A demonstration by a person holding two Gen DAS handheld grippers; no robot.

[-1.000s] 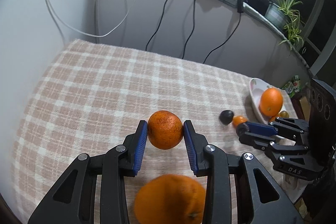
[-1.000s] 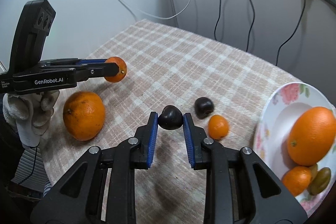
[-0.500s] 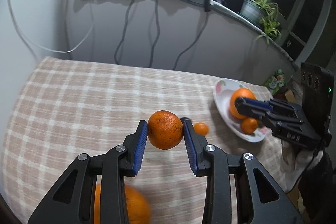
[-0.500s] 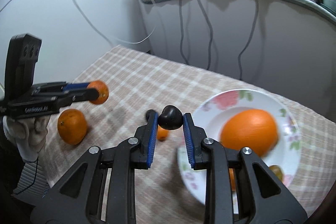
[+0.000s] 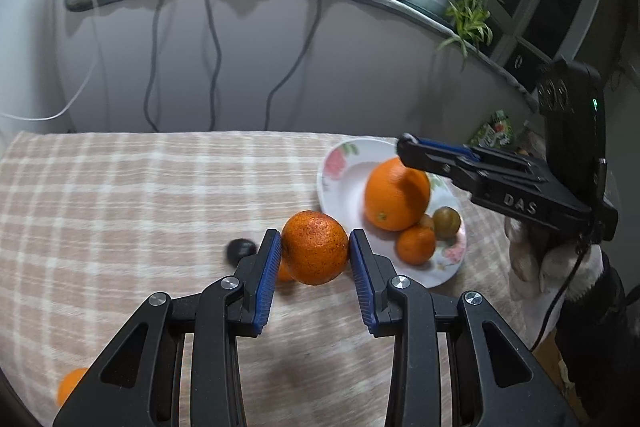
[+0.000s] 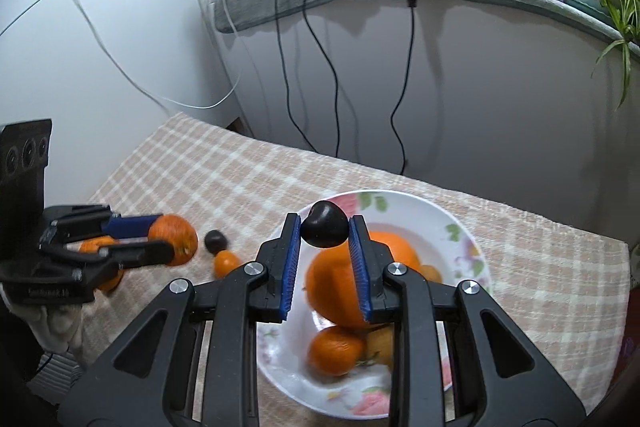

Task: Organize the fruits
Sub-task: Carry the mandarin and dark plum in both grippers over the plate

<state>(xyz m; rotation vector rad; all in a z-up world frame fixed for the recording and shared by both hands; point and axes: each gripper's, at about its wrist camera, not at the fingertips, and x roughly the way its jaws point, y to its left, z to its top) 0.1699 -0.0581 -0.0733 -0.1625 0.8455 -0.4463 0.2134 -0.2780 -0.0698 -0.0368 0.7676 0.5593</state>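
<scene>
Fruit is in the air in both hands. Against the views from a second ago, both grippers have travelled from the open cloth toward the flowered plate (image 6: 460, 223), which now fills the centre of the right wrist view.

The right gripper (image 6: 325, 227) is clamped on a dark plum-like fruit (image 6: 324, 230), its blue pads pressed to either side, and it now hangs above the plate, over the large orange (image 6: 332, 287) lying in it. That reads as the carry being nearly done; what seems left for this hand is to lower a little and let go into a free patch of the plate.

The left gripper (image 5: 314, 247) is closed on a speckled mandarin (image 5: 315, 247). It has come from the far side of the cloth to just beside the plate's near rim, not yet over it. It probably waits its turn or goes in next.

Inside the plate, beside the large orange, lie a smaller orange (image 5: 416, 245) and a greenish round fruit (image 5: 447, 222); more may sit behind them, I cannot tell.

Off the plate, just beside its rim, 2 small pieces stay on the cloth: another dark fruit (image 6: 216, 241) and a tiny orange one (image 6: 226, 263). 1 more orange (image 5: 70, 387) lies well away from the plate at the cloth's near edge. So 3 pickups appear to remain after these 2.
</scene>
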